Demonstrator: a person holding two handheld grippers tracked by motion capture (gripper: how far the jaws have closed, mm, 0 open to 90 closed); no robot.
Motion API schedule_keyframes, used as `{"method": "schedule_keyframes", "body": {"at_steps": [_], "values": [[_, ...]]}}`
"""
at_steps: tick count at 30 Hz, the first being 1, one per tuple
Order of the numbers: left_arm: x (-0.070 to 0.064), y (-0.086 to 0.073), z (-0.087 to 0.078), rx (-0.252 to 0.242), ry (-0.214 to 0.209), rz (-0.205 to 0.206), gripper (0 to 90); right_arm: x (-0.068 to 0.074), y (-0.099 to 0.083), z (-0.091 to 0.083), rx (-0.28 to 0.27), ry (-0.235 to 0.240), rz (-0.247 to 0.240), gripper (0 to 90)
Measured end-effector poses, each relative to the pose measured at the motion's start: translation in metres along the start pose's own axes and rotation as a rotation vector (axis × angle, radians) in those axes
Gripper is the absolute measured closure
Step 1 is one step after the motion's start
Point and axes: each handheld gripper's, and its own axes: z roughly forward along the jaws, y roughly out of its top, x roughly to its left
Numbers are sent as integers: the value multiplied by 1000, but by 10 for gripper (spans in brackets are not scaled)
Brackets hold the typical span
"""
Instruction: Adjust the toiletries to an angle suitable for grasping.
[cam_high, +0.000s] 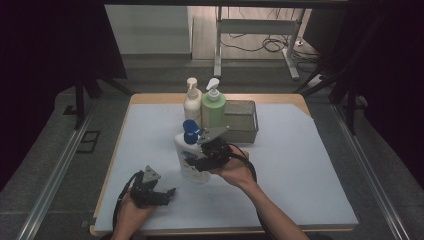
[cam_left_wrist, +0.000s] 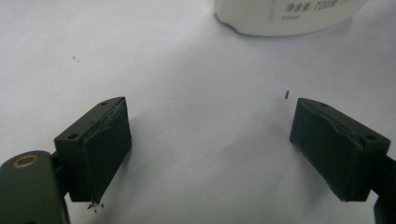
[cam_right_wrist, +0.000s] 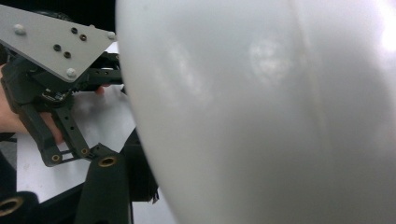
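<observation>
A white bottle (cam_high: 189, 161) with a blue cap (cam_high: 190, 129) stands upright near the middle of the pale mat (cam_high: 300, 165). My right gripper (cam_high: 199, 163) is shut on the bottle's lower body from the right side. In the right gripper view the bottle's smooth white wall (cam_right_wrist: 261, 116) presses close against the lens, with one black jaw at its left. My left gripper (cam_high: 168, 194) rests low on the mat to the front left of the bottle. Its jaws stand wide open (cam_left_wrist: 208, 126) with nothing between them, and the bottle's base (cam_left_wrist: 285, 16) is just ahead.
At the back of the mat stand a cream pump bottle (cam_high: 191, 100) and a green pump bottle (cam_high: 213, 107). A grey metal basket (cam_high: 243, 131) sits beside them, behind my right hand. The wooden table edge (cam_high: 112, 155) borders the mat at the left.
</observation>
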Motion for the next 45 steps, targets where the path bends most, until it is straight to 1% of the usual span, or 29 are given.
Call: {"method": "schedule_keyframes", "body": {"at_steps": [5, 7, 8, 10, 12, 13, 16, 20, 21, 22, 23, 24, 31, 45], "values": [[0, 0, 0, 0, -1, 0, 122, -2, 1, -10, -12, -17, 23, 407], [0, 0, 0, 0, -1, 0, 122, -3, 1, -15, -13, -19, 40, 407], [0, 0, 0, 0, 0, 0, 122, -4, 1, -21, -16, -28, 47, 407], [0, 0, 0, 0, 0, 0, 122, -5, 1, -22, -18, -33, 50, 407], [0, 0, 0, -6, -1, -6, 122, -7, 0, -27, -17, -47, 61, 407], [0, 0, 0, 0, 0, 1, 122, -8, -1, -30, -17, -59, 67, 407], [0, 0, 0, -1, 0, -1, 122, -13, -4, -37, -18, -86, 71, 408], [0, 0, 0, -1, 0, -1, 122, -20, -9, -48, -16, -122, 96, 409], [0, 0, 0, -1, 0, 0, 122, -24, -12, -54, -16, -137, 108, 410], [0, 0, 0, -1, 0, 0, 122, -24, -12, -54, -16, -137, 108, 410], [0, 0, 0, -1, 0, 0, 123, -27, -14, -59, -15, -153, 119, 410], [0, 0, 0, -1, 0, 0, 123, -27, -14, -59, -15, -153, 119, 410], [0, 0, 0, 0, 0, -1, 122, -37, -18, -76, -20, -198, 147, 411], [0, 0, 0, -1, -1, -3, 122, -54, -21, -111, -34, -272, 197, 413]]}}
